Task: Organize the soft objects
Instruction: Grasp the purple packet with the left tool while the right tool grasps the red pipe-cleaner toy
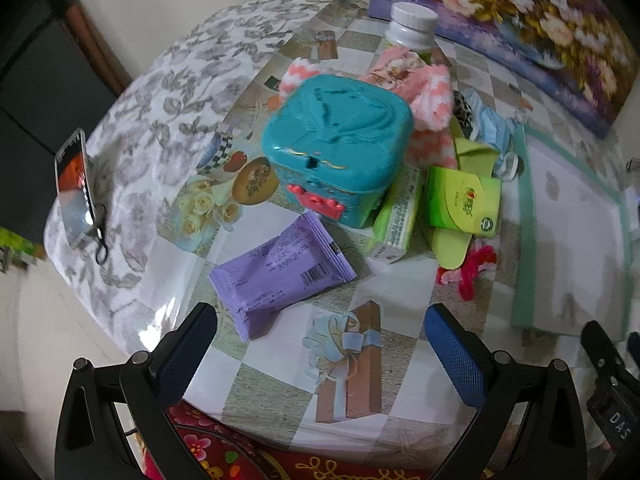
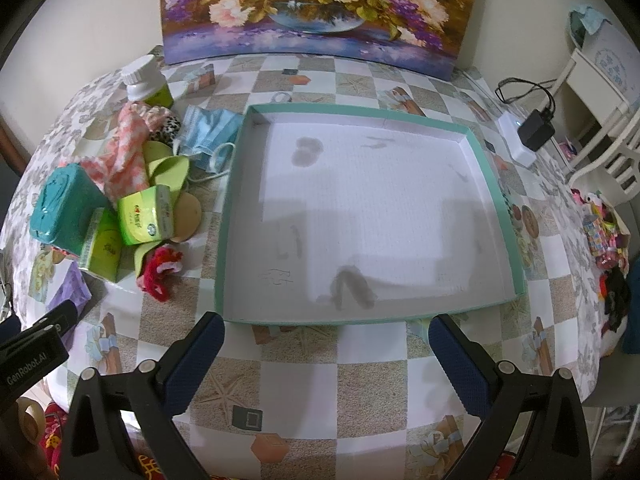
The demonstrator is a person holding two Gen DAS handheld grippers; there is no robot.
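Across the round table (image 2: 360, 380), with its checkered cloth, a shallow box (image 2: 236, 216) with a green rim and white floor lies toward the right side, nothing in it. Left of the box sits a heap: a teal case (image 1: 340, 140), a pink and white fuzzy cloth (image 1: 432, 100), green cartons (image 1: 464, 200), a blue face mask (image 2: 208, 136) touching the box's left wall, and a red fuzzy bit (image 2: 160, 268). A purple packet (image 1: 280, 276) lies at the near edge, just ahead of the left claw (image 1: 320, 340), spread wide and holding nothing. The right claw (image 2: 326, 360), equally spread and bare, hangs before the box's near wall.
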